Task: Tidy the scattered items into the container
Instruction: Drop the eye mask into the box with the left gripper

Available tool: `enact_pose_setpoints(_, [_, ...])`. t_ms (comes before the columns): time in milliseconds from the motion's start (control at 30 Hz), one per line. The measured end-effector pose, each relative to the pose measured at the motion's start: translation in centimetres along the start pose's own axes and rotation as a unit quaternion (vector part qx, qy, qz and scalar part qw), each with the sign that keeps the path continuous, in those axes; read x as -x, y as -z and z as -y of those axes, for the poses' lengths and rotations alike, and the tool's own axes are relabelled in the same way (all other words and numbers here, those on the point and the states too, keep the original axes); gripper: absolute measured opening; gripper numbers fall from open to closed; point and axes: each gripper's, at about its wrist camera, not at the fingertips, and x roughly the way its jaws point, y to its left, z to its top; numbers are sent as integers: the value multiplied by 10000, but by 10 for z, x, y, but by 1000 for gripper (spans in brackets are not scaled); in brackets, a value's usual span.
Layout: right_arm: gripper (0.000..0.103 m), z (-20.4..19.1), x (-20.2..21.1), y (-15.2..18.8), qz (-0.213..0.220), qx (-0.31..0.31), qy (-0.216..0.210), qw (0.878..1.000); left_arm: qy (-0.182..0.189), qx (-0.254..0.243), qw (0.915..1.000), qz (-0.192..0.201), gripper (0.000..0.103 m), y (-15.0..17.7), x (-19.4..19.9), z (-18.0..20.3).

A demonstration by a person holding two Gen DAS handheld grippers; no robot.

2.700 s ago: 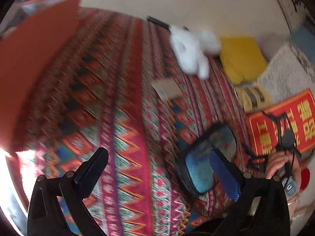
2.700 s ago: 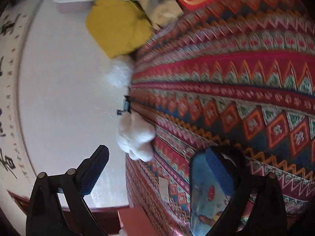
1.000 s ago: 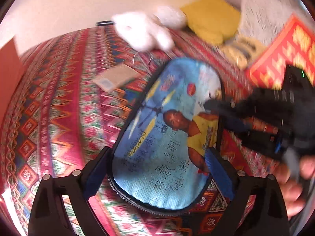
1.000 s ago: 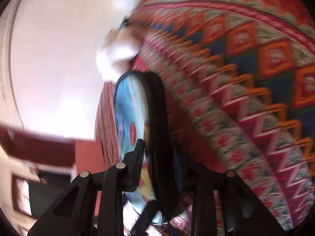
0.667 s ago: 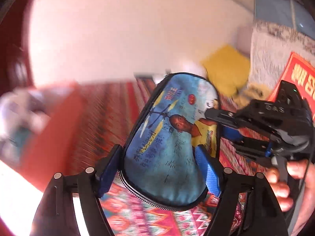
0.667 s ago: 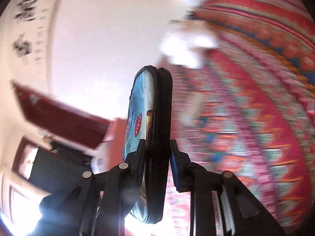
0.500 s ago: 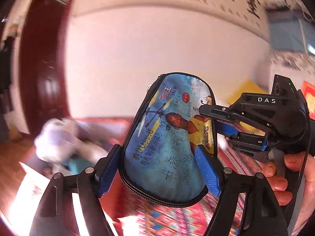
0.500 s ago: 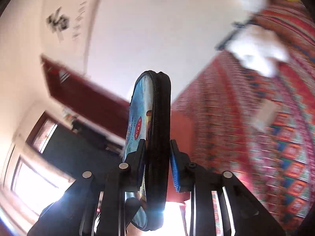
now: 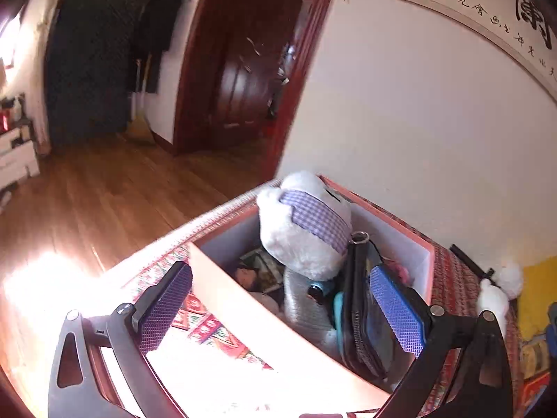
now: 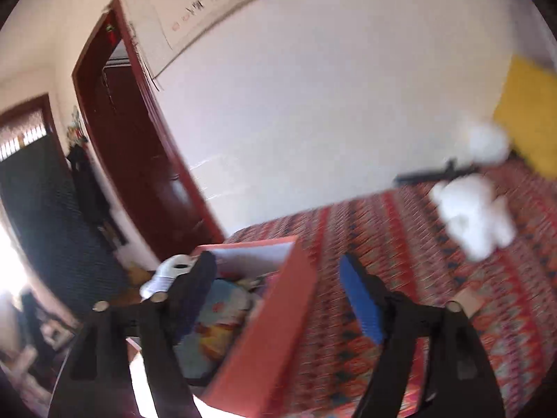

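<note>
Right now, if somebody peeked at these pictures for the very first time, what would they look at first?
Probably the orange box on the patterned bedspread, with a fluffy white teddy in a checked purple band poking out on top. Next to the teddy, a blue zip pouch stands on edge inside the box. Farther along the bed lies another white plush toy, near a yellow cushion.

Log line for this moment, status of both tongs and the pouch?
left tongs: opening, empty | right tongs: opening, empty | blue pouch: in orange box | white plush: on bed
</note>
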Motion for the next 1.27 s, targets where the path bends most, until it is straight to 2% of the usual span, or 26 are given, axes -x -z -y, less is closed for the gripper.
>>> enact_pose_setpoints(33, [98, -1, 7, 1, 128, 174, 337, 9992, -278, -92, 9995, 151, 103, 2, 8, 5])
enact_pose_setpoints(67, [102, -4, 15, -5, 180, 336, 450, 9983, -512, -157, 9982, 255, 103, 5, 15, 11])
enact_pose_setpoints(100, [102, -9, 21, -12, 240, 504, 379, 9977, -651, -186, 9972, 324, 103, 7, 21, 18])
enact_pose_setpoints(167, [102, -20, 36, -25, 486, 820, 336, 9949, -733, -195, 9959, 487, 103, 12, 38, 30])
enact_pose_setpoints(267, [102, -40, 68, -31, 1077, 1317, 436, 9845, -846, -348, 9941, 576, 103, 24, 63, 44])
enact_pose_setpoints(300, [102, -49, 74, -32, 1050, 1525, 506, 9814, -943, -420, 9929, 592, 103, 28, 72, 50])
enact_pose_setpoints(367, [102, -71, 73, -33, 575, 2001, 692, 9756, -1041, -495, 9916, 588, 103, 37, 85, 60])
enact_pose_setpoints(400, [102, -79, 71, -31, 268, 2150, 652, 9741, -1037, -492, 9917, 576, 103, 43, 90, 63])
enact_pose_setpoints(533, [102, -91, 60, -16, -1099, 2286, -100, 9673, -1108, -387, 9908, 678, 103, 69, 108, 66])
enact_pose_setpoints(600, [102, -96, 54, -7, -1605, 2312, -213, 9593, -1312, -379, 9882, 690, 103, 67, 116, 67])
enact_pose_setpoints(800, [102, -99, 56, -5, -1660, 2470, -216, 9545, -1232, -362, 9862, 1045, 103, 62, 145, 67])
enact_pose_setpoints(1100, [102, -105, 64, 6, -1696, 2528, -365, 9519, -1165, -503, 9855, 1127, 103, 64, 159, 72])
enact_pose_setpoints(1267, [102, -108, 63, 8, -1741, 2523, -382, 9511, -1192, -468, 9823, 1366, 103, 66, 171, 78])
